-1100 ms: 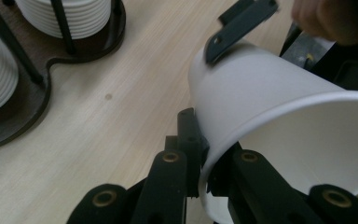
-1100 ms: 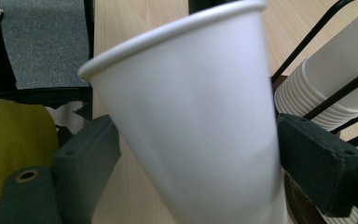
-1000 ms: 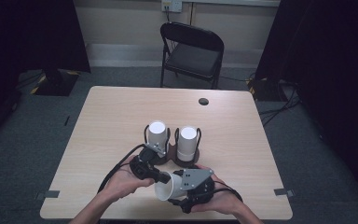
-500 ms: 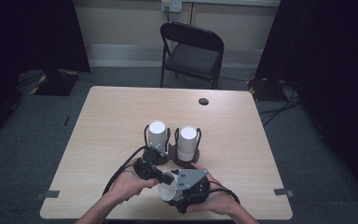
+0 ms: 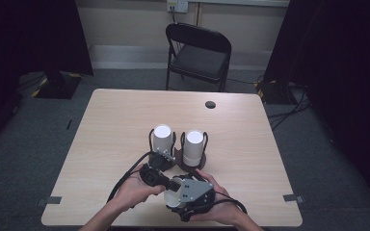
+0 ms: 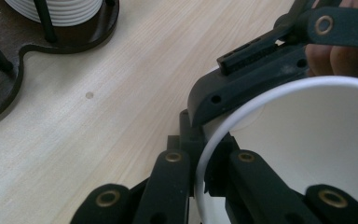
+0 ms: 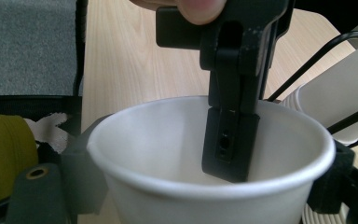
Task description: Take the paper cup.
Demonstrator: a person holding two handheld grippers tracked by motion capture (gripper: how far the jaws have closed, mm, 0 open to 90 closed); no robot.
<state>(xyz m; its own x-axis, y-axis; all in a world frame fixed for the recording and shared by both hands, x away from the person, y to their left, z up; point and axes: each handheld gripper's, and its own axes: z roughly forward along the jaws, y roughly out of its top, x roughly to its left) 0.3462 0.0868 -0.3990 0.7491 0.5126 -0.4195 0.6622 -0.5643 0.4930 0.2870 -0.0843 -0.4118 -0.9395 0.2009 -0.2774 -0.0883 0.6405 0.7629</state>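
Observation:
A white paper cup (image 5: 173, 198) lies on its side above the table's near edge, held between both grippers. My right gripper (image 5: 177, 201) is shut around the cup's body; its jaws flank the cup (image 7: 205, 154) on both sides. My left gripper (image 5: 167, 186) is shut on the cup's rim (image 6: 205, 149), one jaw inside the cup and one outside. The inner finger (image 7: 228, 144) reaches down into the cup's mouth. Behind the grippers, two stacks of white cups (image 5: 162, 138) (image 5: 193, 145) stand upright in a dark wire holder (image 5: 177, 162).
The holder's dark base (image 6: 9, 79) lies close to the left gripper's far side, on the light wood table (image 5: 111, 125). A small black disc (image 5: 210, 104) sits near the table's far edge. A black folding chair (image 5: 200, 53) stands beyond the table.
The left gripper has moved right and nearer to the cup, and its jaw has gone into the cup's mouth and closed on the rim. The right gripper has kept its hold on the cup.

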